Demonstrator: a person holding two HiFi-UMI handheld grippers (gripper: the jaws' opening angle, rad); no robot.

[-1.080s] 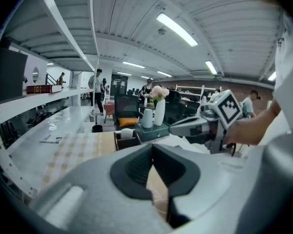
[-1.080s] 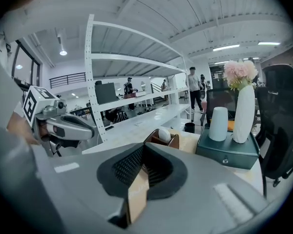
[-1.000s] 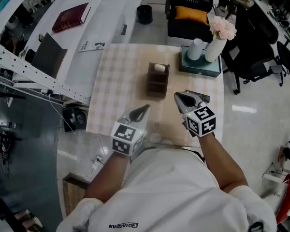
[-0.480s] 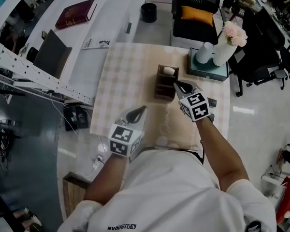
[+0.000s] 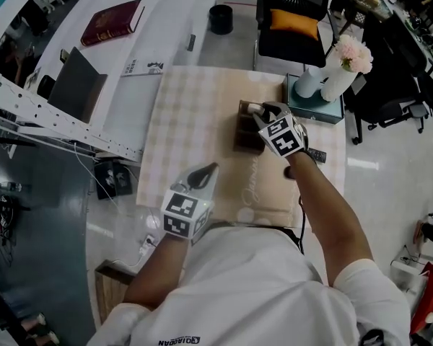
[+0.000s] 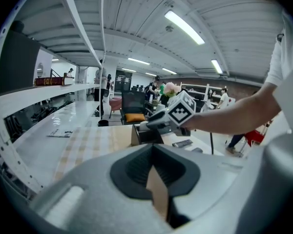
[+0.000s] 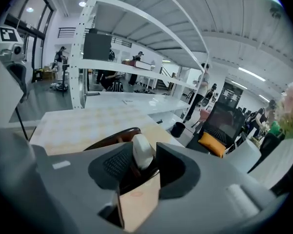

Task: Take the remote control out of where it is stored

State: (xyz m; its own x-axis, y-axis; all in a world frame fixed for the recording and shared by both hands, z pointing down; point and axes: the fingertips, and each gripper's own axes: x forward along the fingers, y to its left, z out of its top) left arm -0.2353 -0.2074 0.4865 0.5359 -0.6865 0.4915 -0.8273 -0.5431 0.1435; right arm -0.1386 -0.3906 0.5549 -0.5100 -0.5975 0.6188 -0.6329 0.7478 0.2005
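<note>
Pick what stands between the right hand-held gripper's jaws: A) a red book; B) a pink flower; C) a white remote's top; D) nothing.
C: the white remote rises from the brown holder between the jaws of the right hand-held gripper, which have just been opening.

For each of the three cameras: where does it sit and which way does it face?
Head view: on the person's head, steeply down at the table; both arms, left gripper and right gripper show.
Left gripper view: on that gripper, along its shut jaws toward the holder.
Right gripper view: on that gripper, looking along its just-opened jaws, which flank the remote.
All three show the holder.
</note>
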